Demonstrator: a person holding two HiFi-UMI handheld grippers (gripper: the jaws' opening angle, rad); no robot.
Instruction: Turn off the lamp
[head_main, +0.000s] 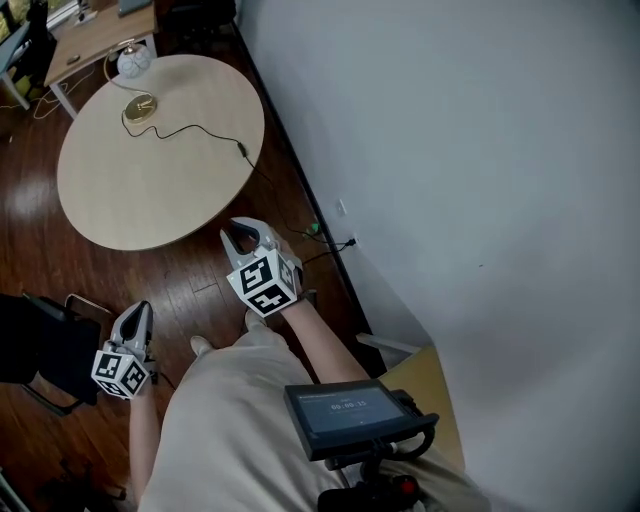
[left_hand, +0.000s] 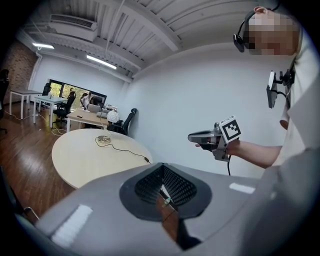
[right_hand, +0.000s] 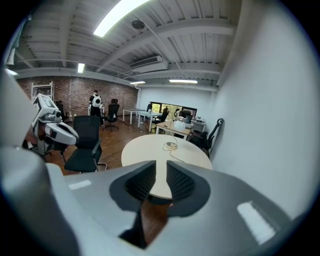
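While the lamp (head_main: 139, 106) is seen at the far left of the round table (head_main: 150, 195), with its cord (head_main: 196, 130) laid toward the right edge, both grippers are held well apart from it, near the person. The left gripper (head_main: 138, 312) is clenched on nothing. The right gripper (head_main: 242, 234) is shown slightly parted and empty.

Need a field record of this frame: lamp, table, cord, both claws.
lamp: on the far side of the round table, untouched
lamp lit: cannot tell
cord: runs from the lamp's base to the table's wall-side edge
left claw: shut, empty, well short of the table
right claw: slightly open, empty, well short of the table
task state: switch-off not yet begun
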